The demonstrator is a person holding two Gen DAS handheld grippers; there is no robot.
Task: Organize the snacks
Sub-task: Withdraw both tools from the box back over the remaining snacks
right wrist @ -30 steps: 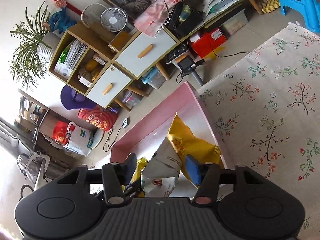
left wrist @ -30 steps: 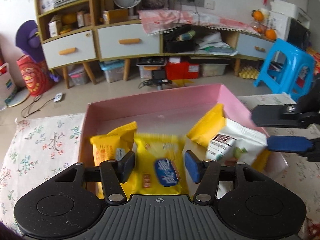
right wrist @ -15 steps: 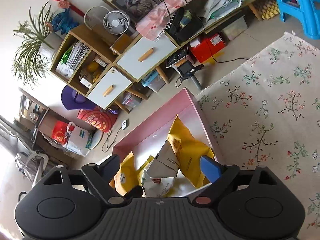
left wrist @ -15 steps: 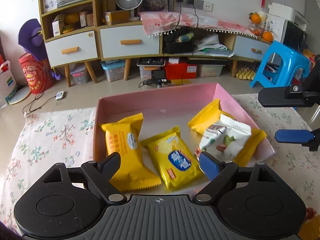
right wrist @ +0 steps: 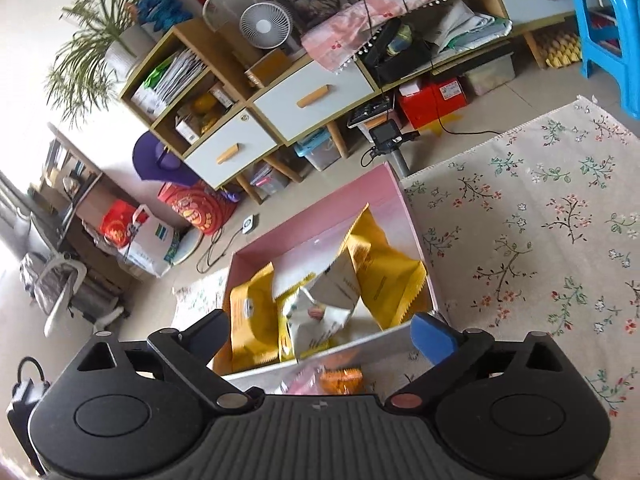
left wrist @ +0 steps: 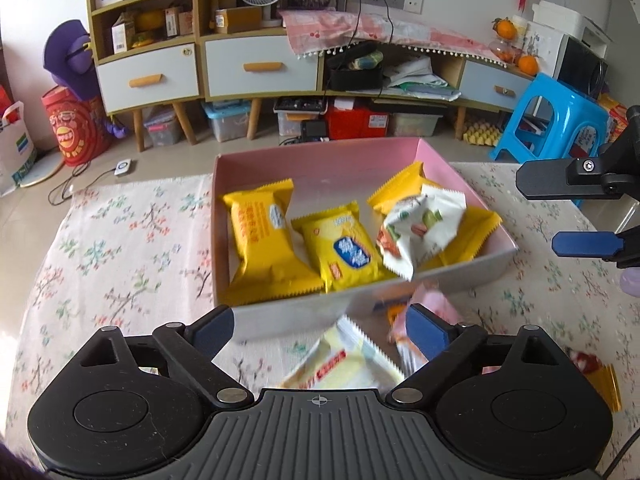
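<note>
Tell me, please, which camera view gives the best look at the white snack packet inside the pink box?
The left wrist view: the white snack packet lies open to the camera, resting on yellow packets at the right of the pink box. In the right wrist view the same packet appears crumpled, steeply angled and partly hidden among yellow packets.

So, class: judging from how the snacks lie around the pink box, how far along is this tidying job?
Done: four packets lie in the pink box, three yellow packets and a white packet. In hand: nothing; the left gripper and right gripper have just been opening and are empty. Left: a pale yellow packet, a pink packet and a red-and-gold wrapper on the cloth.
</note>
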